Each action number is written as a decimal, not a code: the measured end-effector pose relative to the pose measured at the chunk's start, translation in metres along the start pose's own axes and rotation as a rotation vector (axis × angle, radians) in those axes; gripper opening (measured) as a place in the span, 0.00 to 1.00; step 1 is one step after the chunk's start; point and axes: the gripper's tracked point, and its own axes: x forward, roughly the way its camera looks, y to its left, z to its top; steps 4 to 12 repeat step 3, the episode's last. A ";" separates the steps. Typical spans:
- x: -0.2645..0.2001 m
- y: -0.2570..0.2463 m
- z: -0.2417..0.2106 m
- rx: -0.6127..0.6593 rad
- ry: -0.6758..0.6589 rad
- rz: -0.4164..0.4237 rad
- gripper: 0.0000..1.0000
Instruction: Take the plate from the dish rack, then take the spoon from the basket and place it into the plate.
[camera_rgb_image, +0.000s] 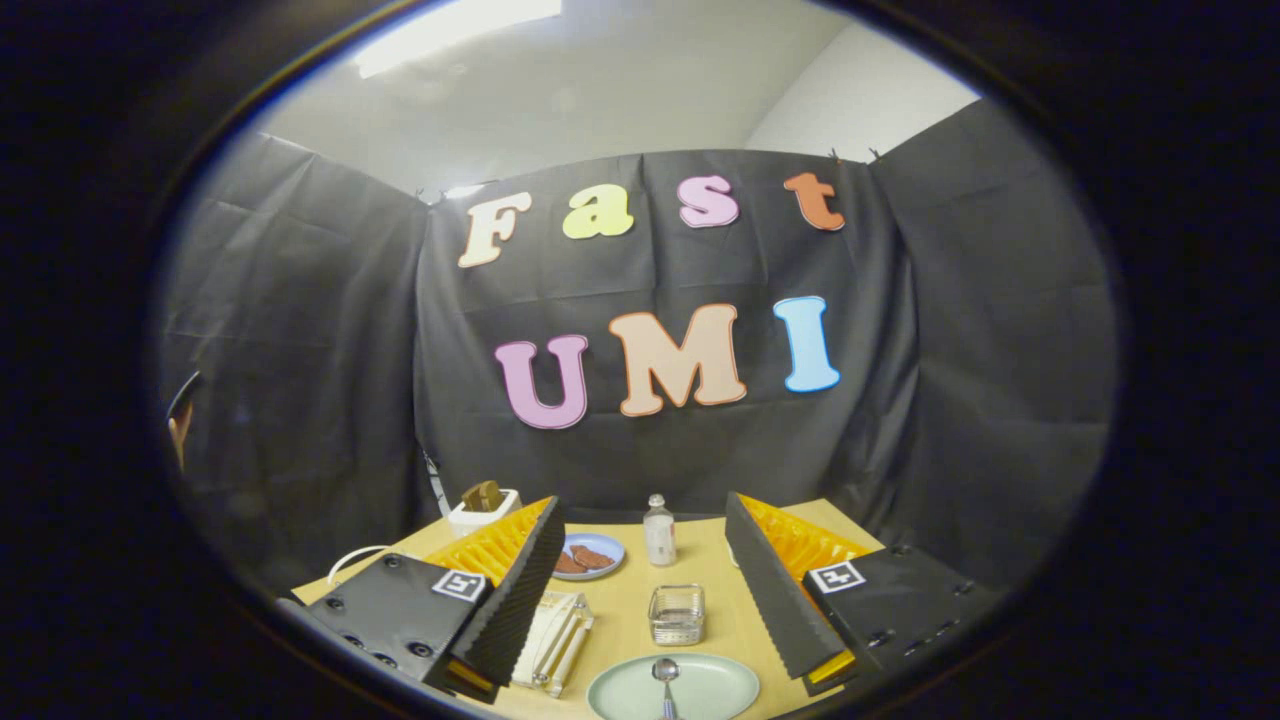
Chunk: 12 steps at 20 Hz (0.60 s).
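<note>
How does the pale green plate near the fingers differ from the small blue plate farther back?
The pale green oval plate lies between the open gripper fingers and carries a metal spoon; the small blue round plate sits beyond them and holds brown food. The green one looks larger, though it is nearer. Both rest flat on the wooden table.

My claw (645, 610) is spread wide, holding nothing. Between its fingers: green plate (672, 688) with the spoon (665, 678) in it, wire basket (677, 613) just beyond, then a bottle (659, 530). Dish rack (553, 636) beside left finger, on the counter (620, 600).
</note>
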 end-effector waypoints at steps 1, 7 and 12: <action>0.000 -0.002 -0.002 0.002 0.001 -0.005 1.00; 0.001 -0.002 -0.002 0.017 0.001 -0.006 1.00; 0.001 -0.002 -0.002 0.017 0.001 -0.006 1.00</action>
